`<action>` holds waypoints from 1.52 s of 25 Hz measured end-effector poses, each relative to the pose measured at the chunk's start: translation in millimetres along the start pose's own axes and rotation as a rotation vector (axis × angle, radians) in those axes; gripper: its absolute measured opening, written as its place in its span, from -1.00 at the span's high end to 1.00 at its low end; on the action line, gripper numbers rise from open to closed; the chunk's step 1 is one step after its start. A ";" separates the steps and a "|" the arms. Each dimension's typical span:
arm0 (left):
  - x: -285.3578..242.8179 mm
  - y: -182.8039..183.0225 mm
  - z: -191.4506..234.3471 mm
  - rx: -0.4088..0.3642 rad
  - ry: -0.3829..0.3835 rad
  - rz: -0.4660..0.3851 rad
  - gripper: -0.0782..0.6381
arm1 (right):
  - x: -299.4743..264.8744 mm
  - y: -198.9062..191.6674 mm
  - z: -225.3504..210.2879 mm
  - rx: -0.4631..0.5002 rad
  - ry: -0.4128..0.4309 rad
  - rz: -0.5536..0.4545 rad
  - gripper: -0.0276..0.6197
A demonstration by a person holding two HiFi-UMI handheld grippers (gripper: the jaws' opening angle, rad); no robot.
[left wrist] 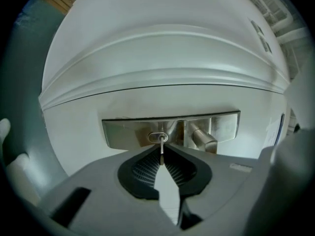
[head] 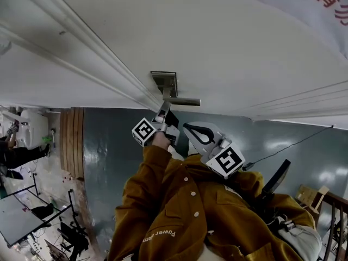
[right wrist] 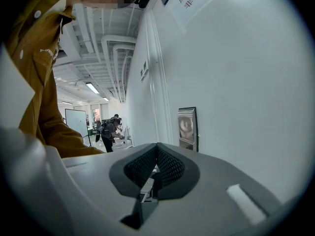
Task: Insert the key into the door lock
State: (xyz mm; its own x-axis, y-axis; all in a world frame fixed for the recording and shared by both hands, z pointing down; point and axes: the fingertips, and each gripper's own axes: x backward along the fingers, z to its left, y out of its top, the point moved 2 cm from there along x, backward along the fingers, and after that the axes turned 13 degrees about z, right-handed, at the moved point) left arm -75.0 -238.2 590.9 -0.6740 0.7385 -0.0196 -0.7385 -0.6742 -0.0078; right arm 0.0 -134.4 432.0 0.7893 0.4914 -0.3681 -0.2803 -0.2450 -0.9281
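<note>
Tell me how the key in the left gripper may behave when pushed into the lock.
The key looks like thin metal: probably stiff, but it could bend if pushed off-axis. The left gripper pinches only its end, so it may pivot or slip.

One white door (left wrist: 162, 58), one brushed-steel lock plate (left wrist: 125, 132), one silver lever handle (left wrist: 203, 139), one slim metal key (left wrist: 162, 150), two grey grippers: left gripper (left wrist: 162, 157) and right gripper (right wrist: 156, 147).
</note>
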 end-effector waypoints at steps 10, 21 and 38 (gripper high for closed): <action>14.0 -4.3 2.6 -0.186 0.119 0.084 0.55 | -0.2 3.4 5.3 -0.037 0.010 -0.013 0.90; 76.4 -37.1 -122.6 -1.140 0.418 0.152 0.79 | -4.3 -3.0 8.4 -0.099 0.000 0.026 0.90; 102.9 -95.7 -156.6 -1.185 0.361 0.219 0.78 | -9.9 4.2 11.5 -0.054 -0.033 0.059 0.90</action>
State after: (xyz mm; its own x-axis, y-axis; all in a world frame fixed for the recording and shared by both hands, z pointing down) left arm -70.7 -99.2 433.0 -0.5983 0.6916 -0.4046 -0.0153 -0.5147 -0.8572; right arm -15.2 -130.7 431.1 0.7538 0.5018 -0.4243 -0.2951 -0.3184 -0.9008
